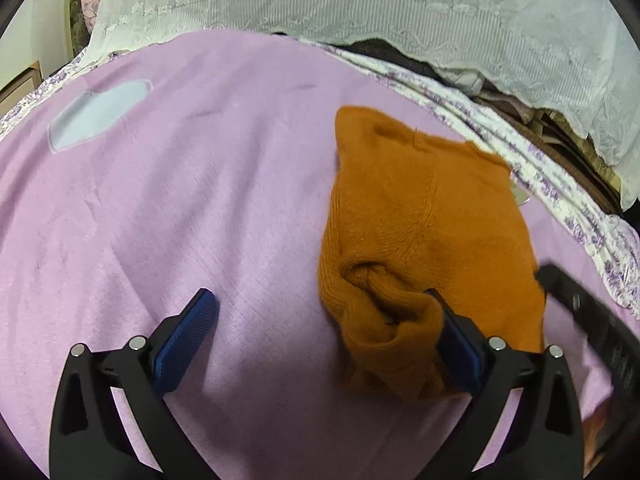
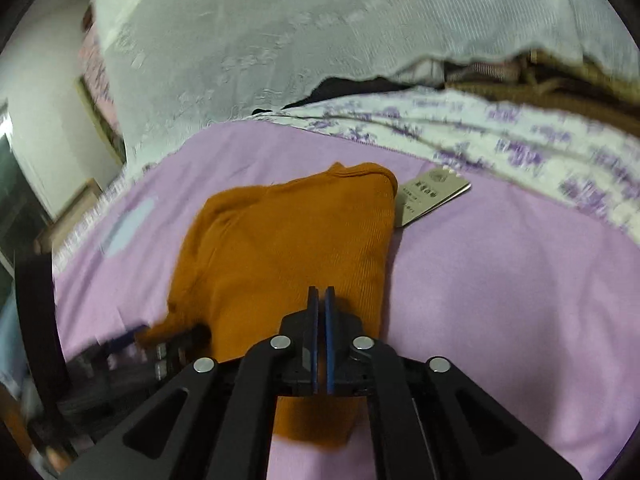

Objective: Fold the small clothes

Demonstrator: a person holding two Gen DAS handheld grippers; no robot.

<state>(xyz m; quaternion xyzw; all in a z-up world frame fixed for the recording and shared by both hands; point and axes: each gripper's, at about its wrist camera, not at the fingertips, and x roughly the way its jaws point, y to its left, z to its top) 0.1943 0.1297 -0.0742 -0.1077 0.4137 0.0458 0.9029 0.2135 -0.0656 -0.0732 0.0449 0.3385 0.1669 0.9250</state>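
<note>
An orange knit garment (image 1: 424,224) lies folded on the pink bedsheet (image 1: 200,200). My left gripper (image 1: 320,300) is open, its fingers spread wide; the right finger (image 1: 456,340) touches a bunched fold at the garment's near edge, the left finger rests over bare sheet. In the right wrist view the garment (image 2: 288,240) lies ahead with a paper tag (image 2: 432,196) at its far right corner. My right gripper (image 2: 321,292) is shut, its blue pads together, low over the garment's near part; no cloth shows between the pads.
A white lace cover (image 1: 320,4) hangs along the back. A floral-print sheet border (image 1: 520,152) runs at the right with dark and brown items (image 1: 560,120) behind it. A pale patch (image 1: 96,114) marks the sheet at the far left.
</note>
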